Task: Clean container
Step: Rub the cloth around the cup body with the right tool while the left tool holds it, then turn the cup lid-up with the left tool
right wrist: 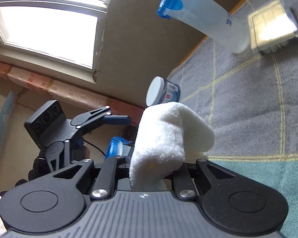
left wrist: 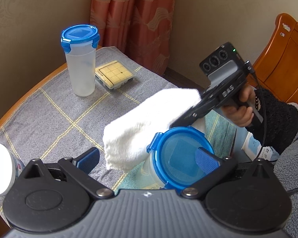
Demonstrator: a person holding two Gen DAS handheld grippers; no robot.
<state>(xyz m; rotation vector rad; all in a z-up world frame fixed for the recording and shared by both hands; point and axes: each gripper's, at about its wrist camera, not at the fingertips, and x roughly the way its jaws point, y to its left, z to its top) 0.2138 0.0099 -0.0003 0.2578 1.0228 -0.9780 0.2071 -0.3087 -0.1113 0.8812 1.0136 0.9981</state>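
The right hand-held gripper (right wrist: 157,170) has its jaws pressed together on a folded white towel (left wrist: 141,127), which drapes over the side of the near blue-lidded container (left wrist: 180,158). That container sits tilted, just in front of the left hand-held gripper (left wrist: 147,158), whose blue pads are spread wide; the right pad (left wrist: 205,161) overlaps the lid, though contact is unclear. On the grey-clothed table (left wrist: 49,119), far left, a second blue-lidded container (left wrist: 80,59) stands upright beside a small gridded box (left wrist: 114,76).

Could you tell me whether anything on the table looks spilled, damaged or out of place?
Nothing stands out: the spare container stands upright and lidded beside the small box, and no spill shows on the grey tablecloth.
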